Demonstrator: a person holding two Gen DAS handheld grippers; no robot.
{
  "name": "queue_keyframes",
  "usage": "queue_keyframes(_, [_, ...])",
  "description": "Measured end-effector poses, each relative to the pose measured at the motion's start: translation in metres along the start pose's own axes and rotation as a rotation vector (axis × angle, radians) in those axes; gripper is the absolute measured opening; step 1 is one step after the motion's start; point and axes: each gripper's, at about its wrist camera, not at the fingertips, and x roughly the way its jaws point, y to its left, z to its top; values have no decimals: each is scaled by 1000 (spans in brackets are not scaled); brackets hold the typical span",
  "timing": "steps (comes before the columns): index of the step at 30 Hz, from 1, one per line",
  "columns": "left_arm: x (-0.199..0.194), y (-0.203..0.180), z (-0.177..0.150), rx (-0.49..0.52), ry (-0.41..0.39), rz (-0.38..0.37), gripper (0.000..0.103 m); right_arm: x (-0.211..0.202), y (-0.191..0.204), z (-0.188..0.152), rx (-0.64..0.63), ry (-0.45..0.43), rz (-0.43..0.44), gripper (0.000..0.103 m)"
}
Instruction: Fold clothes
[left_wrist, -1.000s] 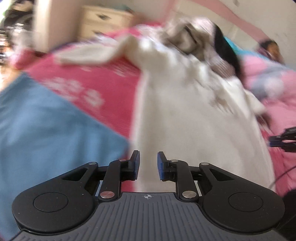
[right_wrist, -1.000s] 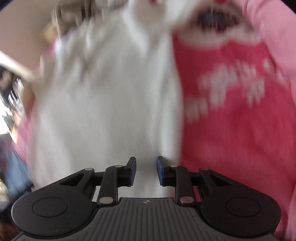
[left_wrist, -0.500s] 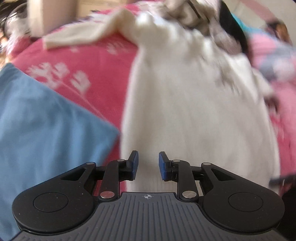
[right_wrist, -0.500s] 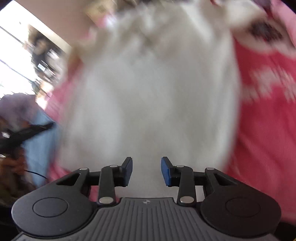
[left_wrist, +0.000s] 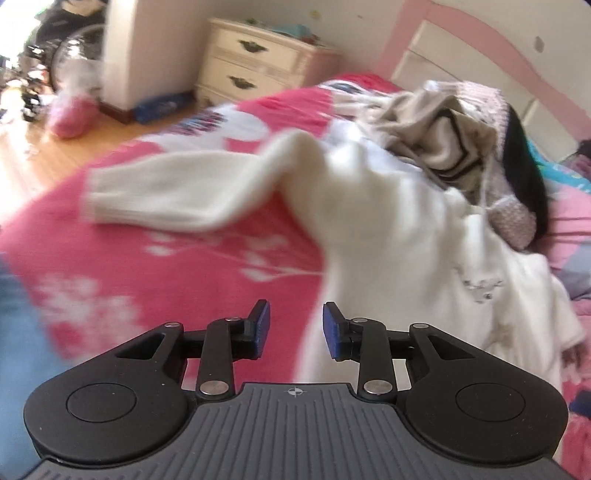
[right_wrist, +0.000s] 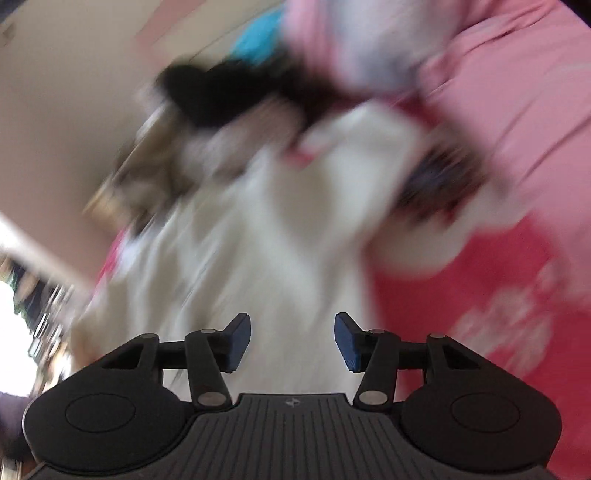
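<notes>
A cream-white sweater (left_wrist: 388, 229) lies spread on a red floral bedspread (left_wrist: 129, 266). One sleeve (left_wrist: 177, 192) stretches out to the left. My left gripper (left_wrist: 295, 326) is open and empty, hovering over the sweater's left lower edge. In the blurred right wrist view the same sweater (right_wrist: 280, 236) fills the middle. My right gripper (right_wrist: 292, 341) is open and empty above its lower part.
A heap of beige, striped and black clothes (left_wrist: 443, 122) lies past the sweater's top. A blue cloth (left_wrist: 18, 332) lies at the left. A white dresser (left_wrist: 258, 62) and a wood floor (left_wrist: 44, 147) are beyond the bed. Pink bedding (right_wrist: 517, 110) lies on the right.
Both grippers' jaws have opened wider. The left view has lifted and swung left, bringing the outstretched sleeve into view. The right view has swung towards the sweater's top and the clothes heap.
</notes>
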Motion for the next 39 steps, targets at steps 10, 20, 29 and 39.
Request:
queue_keyframes(10, [74,-136,-23,211,27,-296,31,87,10,130,-249,-112,-200,55])
queue_keyframes(20, [108,-187,-56,364,38,-371,31,231,2,198,-387,43,-333,59])
queue_keyframes(29, [116,-181,-52,324,44,-404,31,254,-7,197,-487,52,-283,77])
queue_keyframes(39, [119,-182,-51,304,40,-402,31,223,23,178,-590,69,-271,12])
